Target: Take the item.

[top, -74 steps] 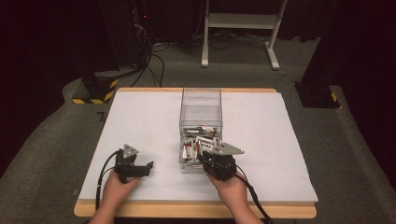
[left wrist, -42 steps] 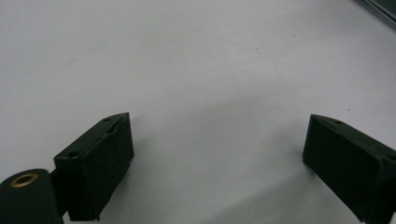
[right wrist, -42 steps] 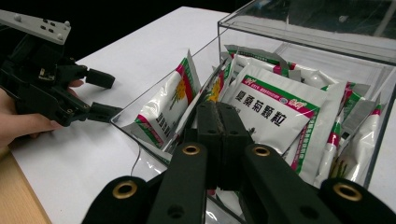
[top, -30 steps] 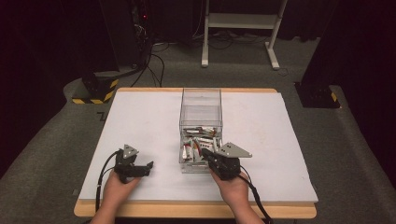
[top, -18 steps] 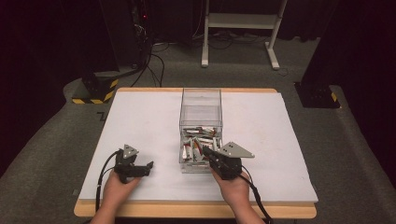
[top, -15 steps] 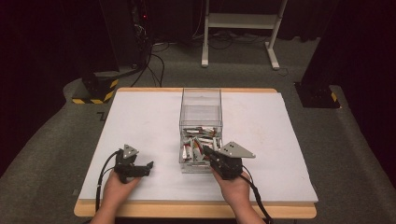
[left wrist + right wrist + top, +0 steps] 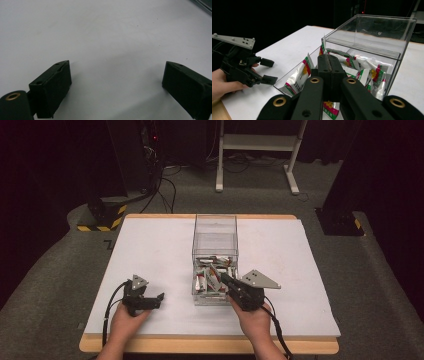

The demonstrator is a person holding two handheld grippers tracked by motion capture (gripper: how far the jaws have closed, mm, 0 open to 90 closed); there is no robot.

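A clear plastic box [image 7: 215, 231] stands mid-table with its drawer pulled toward me, holding several red, green and silver snack packets [image 7: 210, 279]. My right gripper [image 7: 224, 278] is shut and its tips hang over the near right part of the drawer. In the right gripper view the two jaws [image 7: 329, 61] press together with nothing visible between them, just above the packets [image 7: 298, 76] and in front of the box [image 7: 382, 32]. My left gripper [image 7: 159, 299] rests on the white sheet left of the drawer. It is open, with bare table between its jaws [image 7: 116, 85].
The white sheet [image 7: 150, 245] covers the wooden table, whose front edge [image 7: 200, 345] is near my hands. Beyond the table lie grey carpet, cables, a white stand [image 7: 260, 142] and yellow-black striped feet [image 7: 102, 227]. The left gripper [image 7: 265, 71] also appears open in the right gripper view.
Since the earliest frame my right gripper has turned, swinging its grey plate to the right, and it sits slightly nearer me. The left gripper has stayed put.
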